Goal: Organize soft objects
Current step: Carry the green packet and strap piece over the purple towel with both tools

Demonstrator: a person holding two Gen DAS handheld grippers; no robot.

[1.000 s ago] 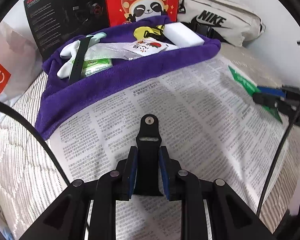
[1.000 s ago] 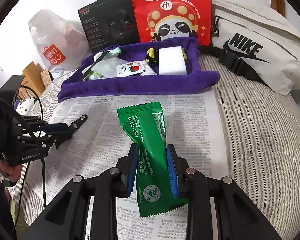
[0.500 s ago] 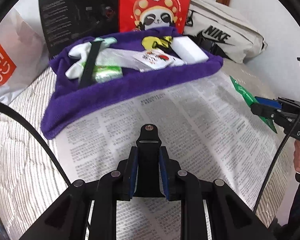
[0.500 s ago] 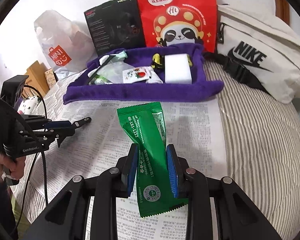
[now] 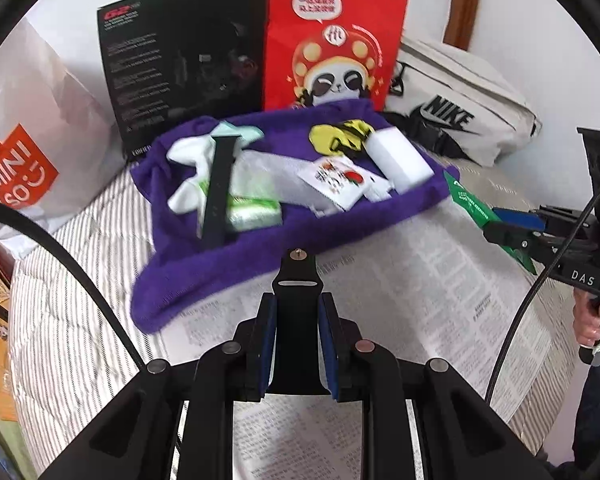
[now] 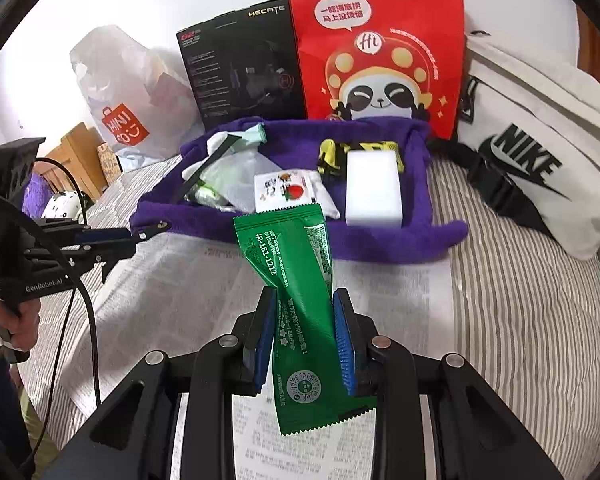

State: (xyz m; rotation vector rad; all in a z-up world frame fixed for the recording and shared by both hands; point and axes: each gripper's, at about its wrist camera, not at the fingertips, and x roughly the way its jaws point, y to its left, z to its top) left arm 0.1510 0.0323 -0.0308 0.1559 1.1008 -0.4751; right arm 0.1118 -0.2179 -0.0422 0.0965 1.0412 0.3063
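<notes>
My right gripper (image 6: 305, 336) is shut on a green foil packet (image 6: 296, 276) and holds it above the newspaper (image 6: 188, 280), just short of the purple towel (image 6: 380, 240). My left gripper (image 5: 297, 336) is shut on a black strap (image 5: 298, 296) at the towel's near edge (image 5: 204, 276). On the towel lie a white sponge block (image 6: 374, 188), a yellow and black item (image 6: 332, 152), a small white sachet (image 6: 284, 190), white socks (image 5: 188, 152), a green wipes pack (image 5: 252, 208) and another black strap (image 5: 218, 188). The right gripper and packet (image 5: 476, 208) show in the left wrist view.
A red panda bag (image 6: 380, 48), a black box (image 6: 244, 64), a white Nike bag (image 6: 540, 152) and a Miniso bag (image 6: 120, 92) stand behind the towel. All rest on a striped bed cover (image 6: 520, 320). Wooden furniture (image 6: 80, 156) is at the far left.
Both grippers have moved forward toward the purple towel, each keeping its hold. The green packet now reaches over the towel's near edge.
</notes>
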